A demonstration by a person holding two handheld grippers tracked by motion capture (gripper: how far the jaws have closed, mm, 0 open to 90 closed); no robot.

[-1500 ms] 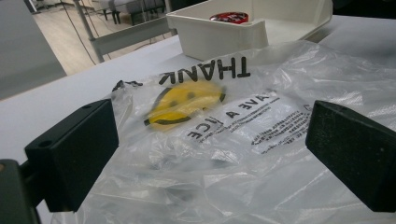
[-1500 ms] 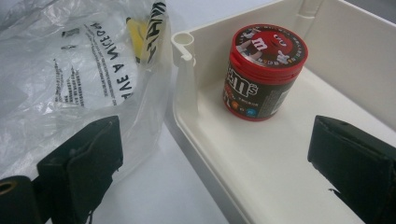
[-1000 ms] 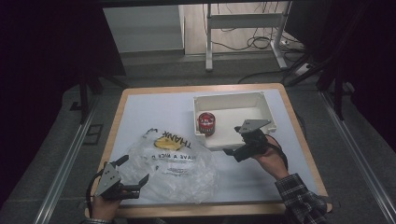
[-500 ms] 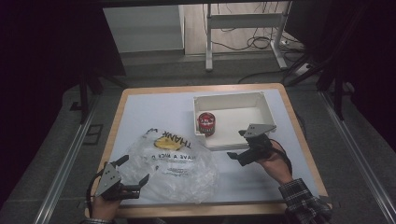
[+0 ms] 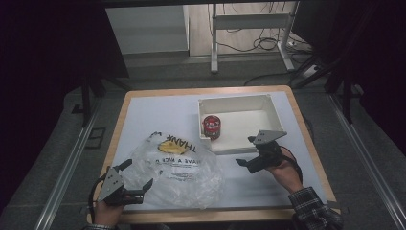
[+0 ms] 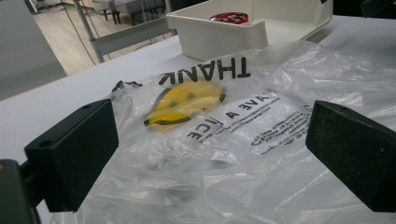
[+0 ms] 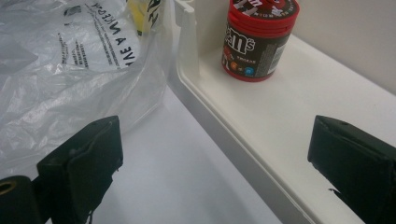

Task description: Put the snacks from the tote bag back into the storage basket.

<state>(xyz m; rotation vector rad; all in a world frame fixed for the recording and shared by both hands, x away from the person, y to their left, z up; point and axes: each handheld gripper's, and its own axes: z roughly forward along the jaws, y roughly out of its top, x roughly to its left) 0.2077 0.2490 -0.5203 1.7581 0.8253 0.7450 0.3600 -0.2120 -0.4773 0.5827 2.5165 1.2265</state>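
Left gripper (image 5: 135, 181) spread at the bag's (image 5: 179, 165) near-left edge; right gripper (image 5: 245, 152) (also spread) straddles the tray's (image 5: 239, 145) near wall.

Lab recording bay, dark curtains (image 5: 43, 72), floor rails (image 5: 67, 163), loose cables (image 5: 249, 45), white-topped table (image 5: 158, 115)

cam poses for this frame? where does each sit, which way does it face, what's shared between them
High view: above the near table edge, looking forward and down; left gripper, right gripper, hands, one checked sleeve.
Left gripper view: rides that gripper, open jaws facing the clear printed plastic bag.
Right gripper view: open jaws straddling the white tray's low wall.
Shared: all show the red candy canister in the tray.
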